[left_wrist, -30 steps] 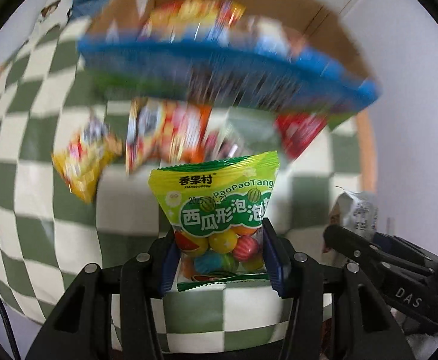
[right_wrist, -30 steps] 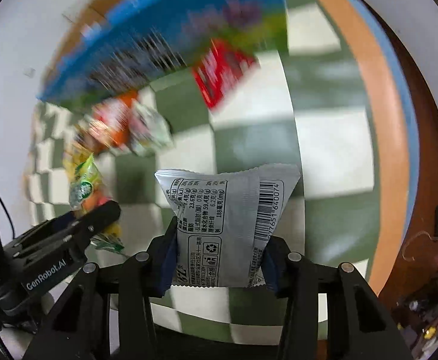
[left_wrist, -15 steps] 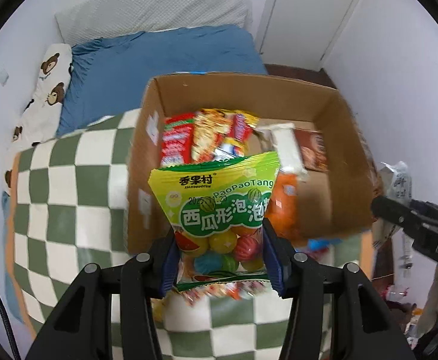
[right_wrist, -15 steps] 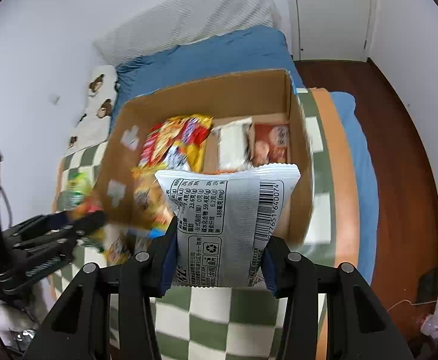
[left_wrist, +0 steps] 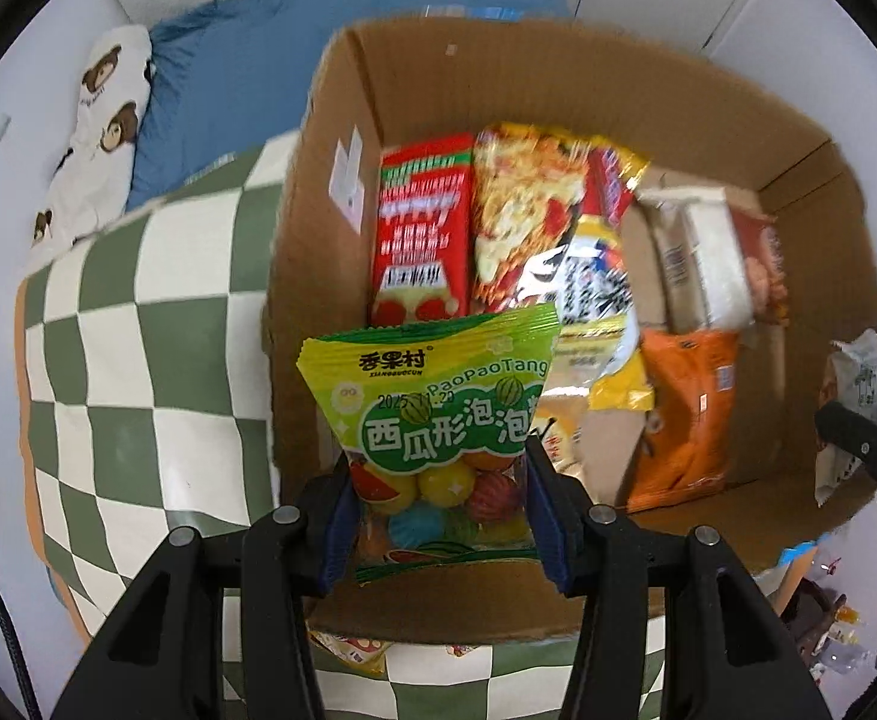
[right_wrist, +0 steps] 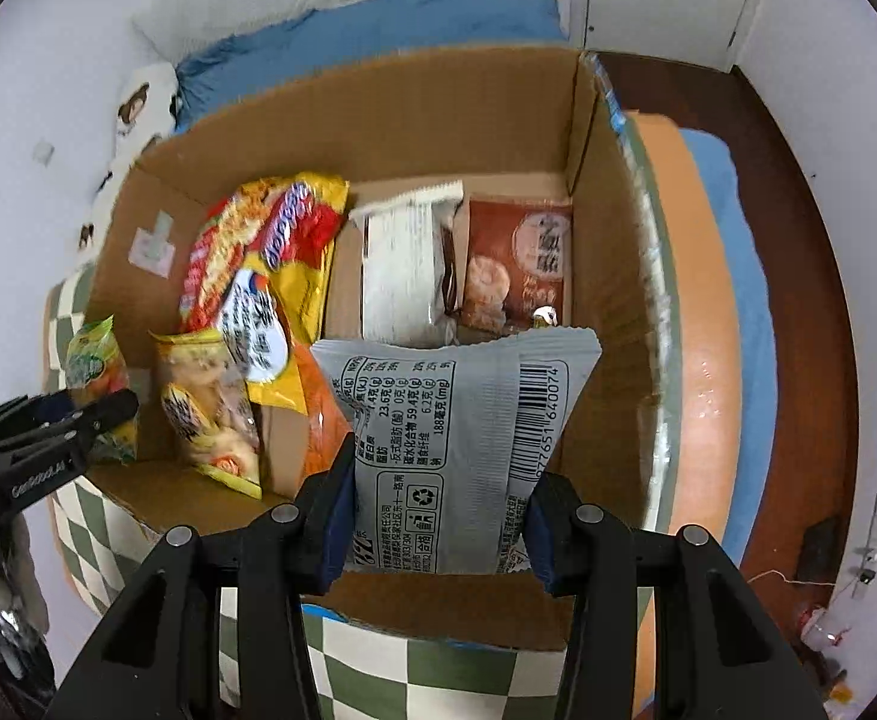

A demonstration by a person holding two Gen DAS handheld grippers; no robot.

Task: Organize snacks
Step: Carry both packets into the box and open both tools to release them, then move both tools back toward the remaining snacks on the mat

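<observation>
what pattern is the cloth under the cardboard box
A green and white check on the cloth, clearest in the left wrist view.

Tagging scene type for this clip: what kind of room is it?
Likely a bedroom: a bed with a blue sheet, a bear-print pillow, and a cardboard box of snacks on a checkered blanket.
</observation>
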